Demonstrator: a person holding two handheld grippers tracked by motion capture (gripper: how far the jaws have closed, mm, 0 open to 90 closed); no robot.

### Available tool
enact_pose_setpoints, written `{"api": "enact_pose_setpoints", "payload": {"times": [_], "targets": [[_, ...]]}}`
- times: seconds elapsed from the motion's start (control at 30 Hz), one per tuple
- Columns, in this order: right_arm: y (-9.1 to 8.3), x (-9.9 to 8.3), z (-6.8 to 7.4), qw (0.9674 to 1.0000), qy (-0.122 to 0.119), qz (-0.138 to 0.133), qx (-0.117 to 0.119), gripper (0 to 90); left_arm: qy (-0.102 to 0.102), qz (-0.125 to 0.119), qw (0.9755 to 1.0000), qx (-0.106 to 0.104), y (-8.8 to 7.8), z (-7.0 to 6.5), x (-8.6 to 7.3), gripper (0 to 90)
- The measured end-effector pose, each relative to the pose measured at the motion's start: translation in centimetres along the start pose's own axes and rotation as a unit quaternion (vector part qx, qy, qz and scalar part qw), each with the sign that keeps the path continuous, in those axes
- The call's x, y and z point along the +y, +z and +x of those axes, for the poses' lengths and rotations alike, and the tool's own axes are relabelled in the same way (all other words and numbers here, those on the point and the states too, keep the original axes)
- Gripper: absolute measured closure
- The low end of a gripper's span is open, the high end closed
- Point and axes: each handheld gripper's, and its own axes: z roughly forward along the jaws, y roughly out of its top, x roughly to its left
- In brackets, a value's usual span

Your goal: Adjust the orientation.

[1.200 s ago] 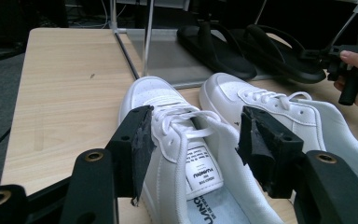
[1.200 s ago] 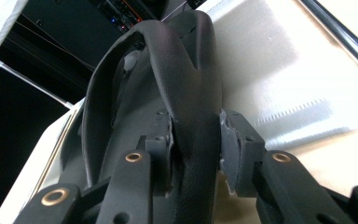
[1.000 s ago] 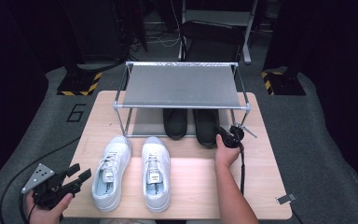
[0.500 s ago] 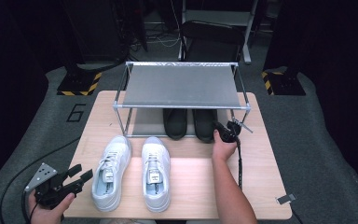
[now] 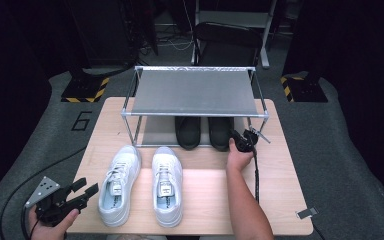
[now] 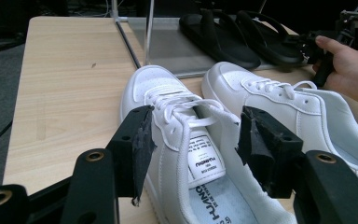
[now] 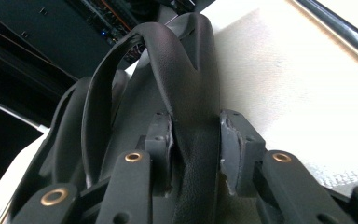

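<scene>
Two black sandals lie under the metal rack [image 5: 195, 92]. My right gripper [image 5: 236, 138] comes in from the right and is shut on the right black sandal [image 5: 219, 131]. In the right gripper view both pads [image 7: 233, 149] press on the black sandal's [image 7: 177, 60] strap on either side of my right gripper's point [image 7: 196, 149]. The left black sandal [image 5: 187, 132] lies free beside it. Two white sneakers [image 5: 118, 185] [image 5: 166, 185] stand side by side in front. My left gripper [image 5: 86, 187] waits open off the table's front left corner, its jaws framing the left sneaker [image 6: 168, 107] without touching it [image 6: 193, 140].
The wooden table [image 5: 275, 200] carries the rack at its back edge. A dark chair [image 5: 227, 42] stands behind the rack, and yellow-black striped bases [image 5: 85, 90] sit on the floor. A small grey tag [image 5: 305, 212] lies at the table's front right corner.
My right gripper has slid a little to the left and toward the rack with the black sandal in it. My left gripper has stayed put.
</scene>
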Motion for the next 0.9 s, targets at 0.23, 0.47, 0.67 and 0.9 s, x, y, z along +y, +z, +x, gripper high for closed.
{"api": "enact_pose_setpoints", "payload": {"times": [0.23,0.47,0.67,0.9], "targets": [[0.3,-0.2,-0.3,0.9999,0.006,0.003,-0.009,64.6,-0.001,0.001,1.0,0.003,-0.1,0.0,-0.1,44.5],[-0.3,-0.1,-0.1,0.9999,-0.004,-0.001,-0.015,57.8,-0.002,0.002,1.0,0.003,-0.1,0.1,-0.3,44.5],[-1.3,-0.4,0.2,0.9992,-0.031,0.003,-0.027,56.2,-0.005,0.002,1.0,0.003,0.2,0.2,-0.7,44.4],[-3.2,-0.9,0.9,0.9983,-0.054,0.008,-0.021,54.6,-0.012,0.011,0.9999,0.003,1.0,0.2,-1.2,43.2]]}}
